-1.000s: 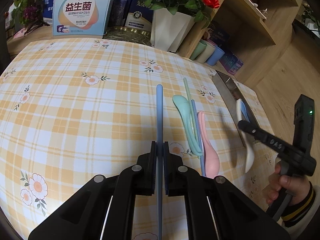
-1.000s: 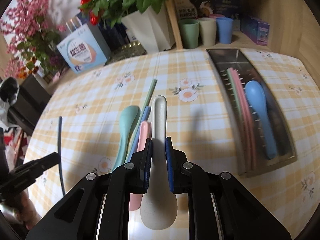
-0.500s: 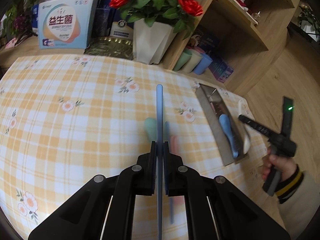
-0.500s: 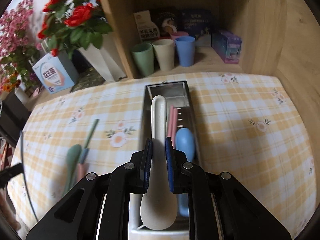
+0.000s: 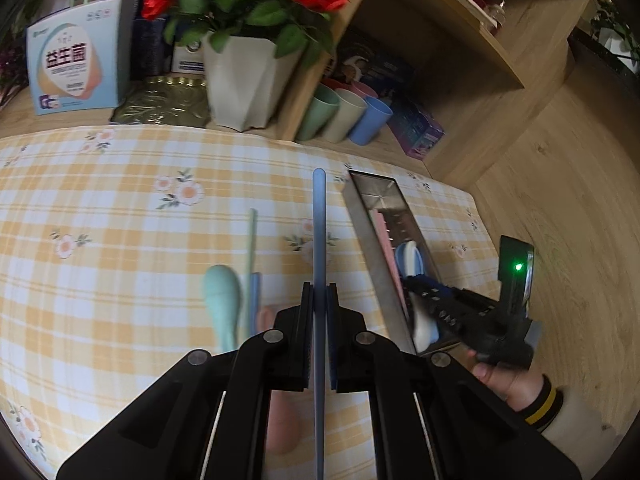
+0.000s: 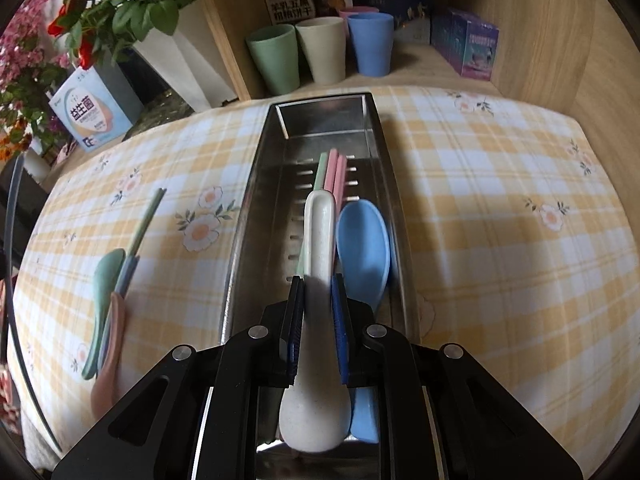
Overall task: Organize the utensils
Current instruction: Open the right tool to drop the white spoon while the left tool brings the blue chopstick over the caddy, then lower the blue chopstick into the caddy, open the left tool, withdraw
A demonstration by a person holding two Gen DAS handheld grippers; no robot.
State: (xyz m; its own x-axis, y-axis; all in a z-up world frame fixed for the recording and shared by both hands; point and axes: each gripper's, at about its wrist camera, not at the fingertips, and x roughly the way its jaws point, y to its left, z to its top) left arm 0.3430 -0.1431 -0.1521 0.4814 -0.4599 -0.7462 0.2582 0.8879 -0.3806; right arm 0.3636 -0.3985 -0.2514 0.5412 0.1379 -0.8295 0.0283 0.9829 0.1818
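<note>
Left gripper: jaws clamped on thin grey-blue chopstick, pointing downward, left of long stainless steel tray. Right gripper: angled down over tray, jaws gripping cream speckled spoon. Right hand on handle, striped cuff.

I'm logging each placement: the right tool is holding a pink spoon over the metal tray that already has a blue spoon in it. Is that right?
Not quite. The spoon in the right tool is a cream-white spoon, not pink; the right wrist view shows it. The rest holds: it hangs over the metal tray, where a blue spoon already lies.
</note>
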